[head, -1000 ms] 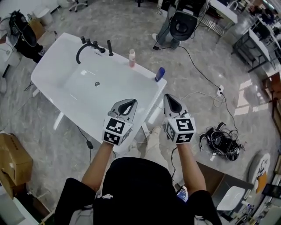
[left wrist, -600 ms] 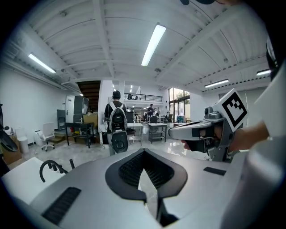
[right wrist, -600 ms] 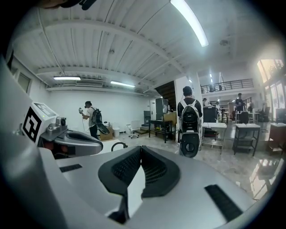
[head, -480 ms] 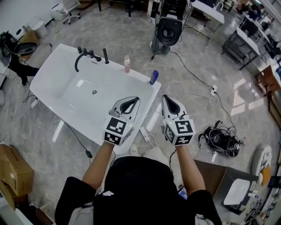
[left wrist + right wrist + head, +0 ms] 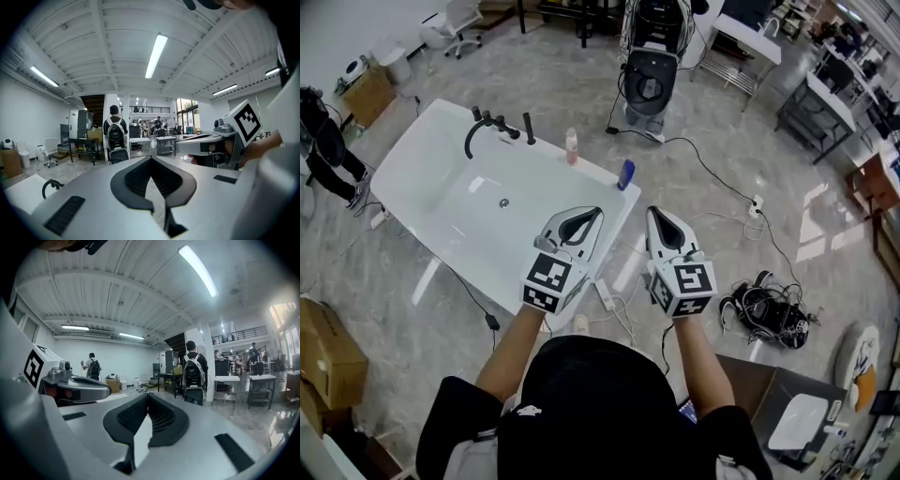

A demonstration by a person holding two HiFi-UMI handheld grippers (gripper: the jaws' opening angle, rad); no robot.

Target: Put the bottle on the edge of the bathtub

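Note:
A white bathtub (image 5: 403, 164) stands on the floor ahead and to my left in the head view. On its far rim stand a pink bottle (image 5: 571, 145) and a blue bottle (image 5: 625, 174), both upright. My left gripper (image 5: 585, 215) hovers over the tub's near right corner, and my right gripper (image 5: 657, 216) hangs beside it over the floor. Both are held level and shut, with nothing between their jaws. The closed tips show in the left gripper view (image 5: 150, 160) and the right gripper view (image 5: 148, 395), pointing across the room, well short of the bottles.
A black faucet (image 5: 491, 123) sits on the tub's far rim. A person with a backpack (image 5: 649, 58) stands beyond the tub. A power strip (image 5: 605, 294) and cables (image 5: 769, 309) lie on the floor to the right, cardboard boxes (image 5: 328, 352) at the left.
My head view has shifted, so the tub and bottles sit slightly lower and more central. Both grippers keep the same shut pose side by side.

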